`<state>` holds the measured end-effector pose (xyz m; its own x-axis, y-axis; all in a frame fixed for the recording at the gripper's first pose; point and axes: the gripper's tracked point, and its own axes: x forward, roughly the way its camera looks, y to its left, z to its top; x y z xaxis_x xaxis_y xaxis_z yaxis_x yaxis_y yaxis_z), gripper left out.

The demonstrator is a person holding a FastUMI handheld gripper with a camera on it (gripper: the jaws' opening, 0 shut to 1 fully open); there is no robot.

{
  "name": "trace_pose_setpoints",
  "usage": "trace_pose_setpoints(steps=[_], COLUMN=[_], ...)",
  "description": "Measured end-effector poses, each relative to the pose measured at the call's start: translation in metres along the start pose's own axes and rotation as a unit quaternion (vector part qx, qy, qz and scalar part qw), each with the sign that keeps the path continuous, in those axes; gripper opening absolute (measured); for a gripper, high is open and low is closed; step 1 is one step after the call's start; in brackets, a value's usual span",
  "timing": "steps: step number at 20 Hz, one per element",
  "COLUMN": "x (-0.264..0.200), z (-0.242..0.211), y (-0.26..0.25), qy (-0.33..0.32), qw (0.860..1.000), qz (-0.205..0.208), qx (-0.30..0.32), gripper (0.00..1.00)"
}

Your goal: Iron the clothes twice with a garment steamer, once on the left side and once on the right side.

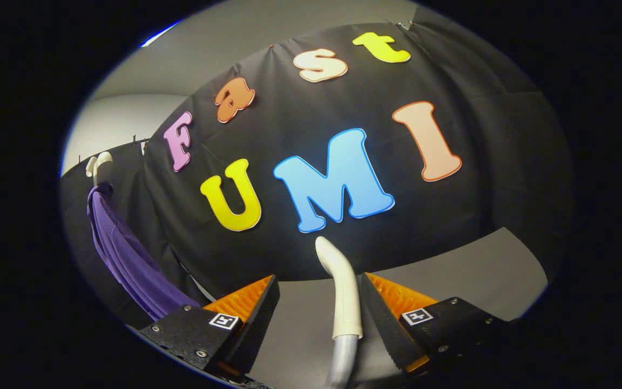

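Note:
The garment steamer's white nozzle (343, 292) stands upright between my fingers, its curved tip just past them. It lies against the right finger, and a clear gap separates it from the left finger. Its grey hose (342, 359) runs down from the nozzle towards me. My gripper (318, 276) is open around the nozzle. The clothes, a purple garment (127, 259), hang from a white hanger (100, 162) far off to the left of the left finger, seen edge-on against the black cloth wall.
The black cloth wall (505, 162) stands close ahead, beyond the fingers. A grey surface (478, 270) spreads below it, ahead and to the right. A pale wall and ceiling (127, 119) rise above the cloth.

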<state>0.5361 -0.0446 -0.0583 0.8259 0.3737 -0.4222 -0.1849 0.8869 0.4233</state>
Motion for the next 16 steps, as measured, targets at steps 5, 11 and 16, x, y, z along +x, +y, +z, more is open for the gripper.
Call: trace_pose_setpoints(steps=[5, 11, 16], x=[0.035, 0.053, 0.066], z=[-0.018, -0.048, -0.066], y=[-0.015, -0.028, -0.027], qy=[0.062, 0.129, 0.173], qw=[0.995, 0.977, 0.952], qz=[0.02, 0.042, 0.073], qx=[0.079, 0.162, 0.241], gripper=[0.93, 0.88, 0.88])
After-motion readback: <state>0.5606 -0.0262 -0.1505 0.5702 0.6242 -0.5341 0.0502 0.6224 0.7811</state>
